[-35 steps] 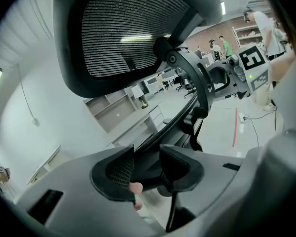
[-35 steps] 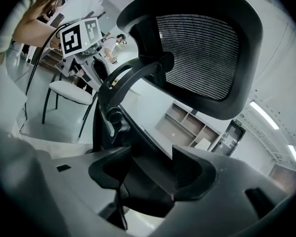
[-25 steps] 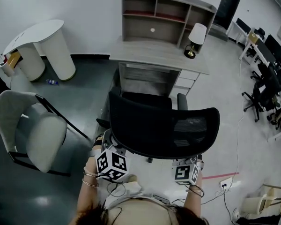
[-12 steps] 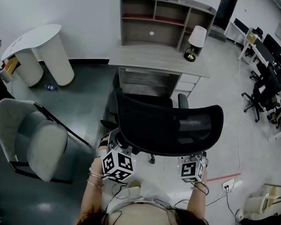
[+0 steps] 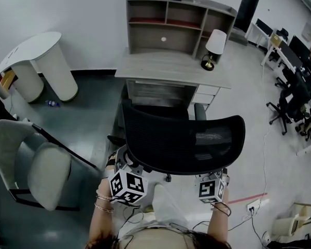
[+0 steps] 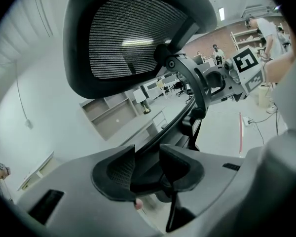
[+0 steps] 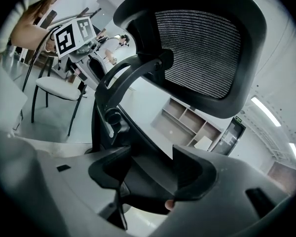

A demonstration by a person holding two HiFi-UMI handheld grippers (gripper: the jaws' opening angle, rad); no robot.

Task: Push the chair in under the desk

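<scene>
Head view: black mesh-backed office chair [image 5: 181, 141] stands in front of the grey wooden desk with a shelf hutch [image 5: 166, 65]. Its seat is at the knee opening and its backrest is out on the person's side.

The backrest hides both sets of jaws from above. Only the gripper views show them.
- Left gripper [image 6: 147, 163]: jaws closed on the backrest's lower rim.
- Right gripper [image 7: 152, 168]: the same, with a wider gap.
- Each gripper view also catches the other gripper's marker cube.

Count:
- two grippers
- one desk
- one white-shaded lamp with a gold base [image 5: 215, 41] on the desk
- one pale grey cushioned chair [image 5: 49, 173] at the left
- one white round-ended table [image 5: 39, 48] beyond it
</scene>
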